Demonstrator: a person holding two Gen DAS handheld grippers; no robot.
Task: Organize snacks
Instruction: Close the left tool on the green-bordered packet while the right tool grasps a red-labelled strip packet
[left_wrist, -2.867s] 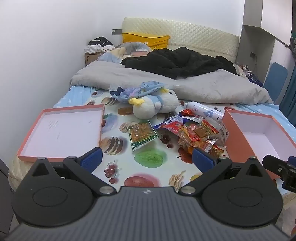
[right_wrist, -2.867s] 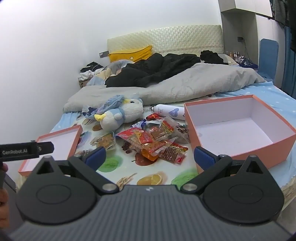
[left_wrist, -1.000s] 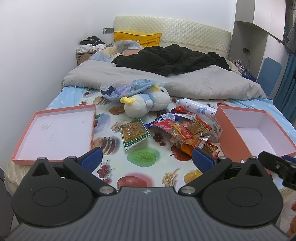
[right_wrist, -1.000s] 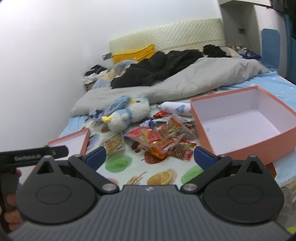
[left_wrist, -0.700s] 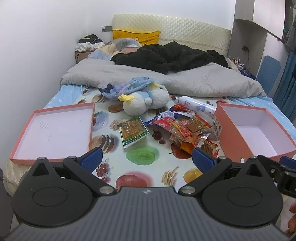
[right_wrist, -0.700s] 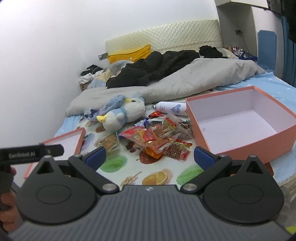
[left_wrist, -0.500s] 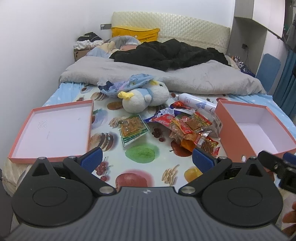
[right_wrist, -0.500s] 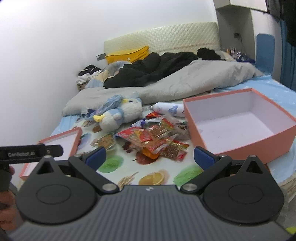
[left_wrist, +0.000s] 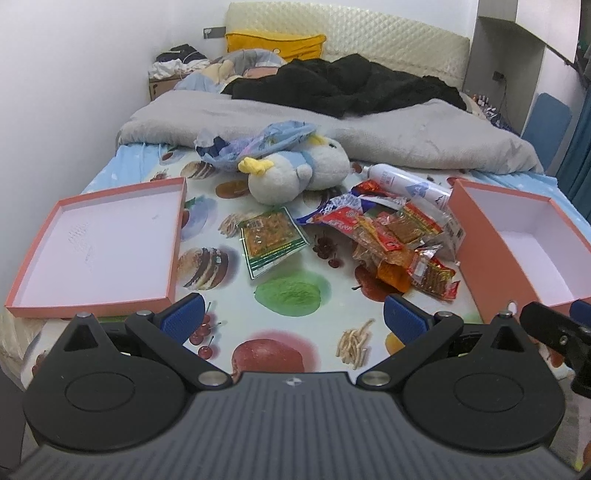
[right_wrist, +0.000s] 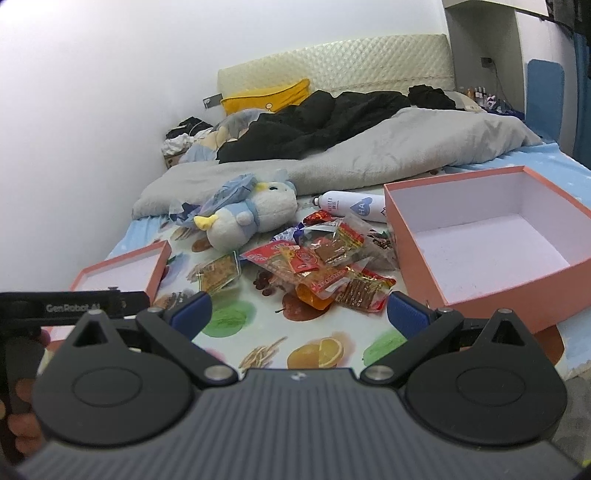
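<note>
1. Two grippers hang over the near edge of the bed with nothing between their fingers: the left gripper (left_wrist: 291, 317) and the right gripper (right_wrist: 299, 310) both stand wide open, blue pads far apart.
2. Most snacks lie as one snack pile (right_wrist: 325, 269) in the middle of the right wrist frame, straight ahead of the right gripper and just left of the deep box (right_wrist: 487, 236). In the left wrist frame the same pile sits right of centre (left_wrist: 399, 243).
3. One flat green-edged packet (left_wrist: 271, 240) lies apart from the pile, in the centre of the left wrist frame, ahead of the left gripper. Its long axis runs roughly away from the camera, a little tilted.
4. I judge the right gripper is nearer to the pile and the box, and the left is nearer to the single packet and the shallow lid (left_wrist: 99, 243) at the left.
5. Open room: the printed cloth (left_wrist: 288, 295) is free between the fingers and the snacks. A plush toy (left_wrist: 295, 173) and a white bottle (left_wrist: 402, 184) lie behind the pile, so a reach from the front seems clear.
</note>
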